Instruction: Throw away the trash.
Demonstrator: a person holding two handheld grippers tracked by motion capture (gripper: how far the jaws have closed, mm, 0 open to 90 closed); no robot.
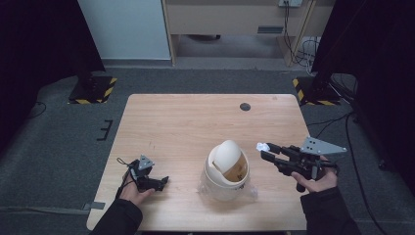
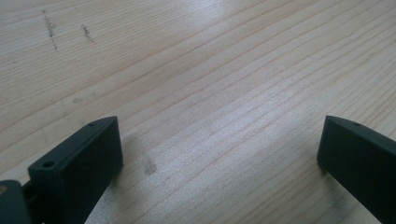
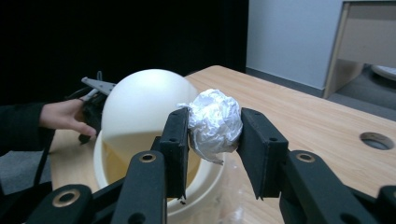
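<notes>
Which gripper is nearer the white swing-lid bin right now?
Right. The right gripper, holding a foil ball, sits just beside the bin; the left gripper rests on the table farther away.

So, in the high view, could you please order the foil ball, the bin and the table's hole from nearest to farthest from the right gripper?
1. Foil ball: between the right gripper fingers.
2. Bin: to its left.
3. Hole: by the far edge.

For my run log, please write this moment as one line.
right gripper: shut on foil ball, beside bin | left gripper: open, low over table | bin lid: tilted
</notes>
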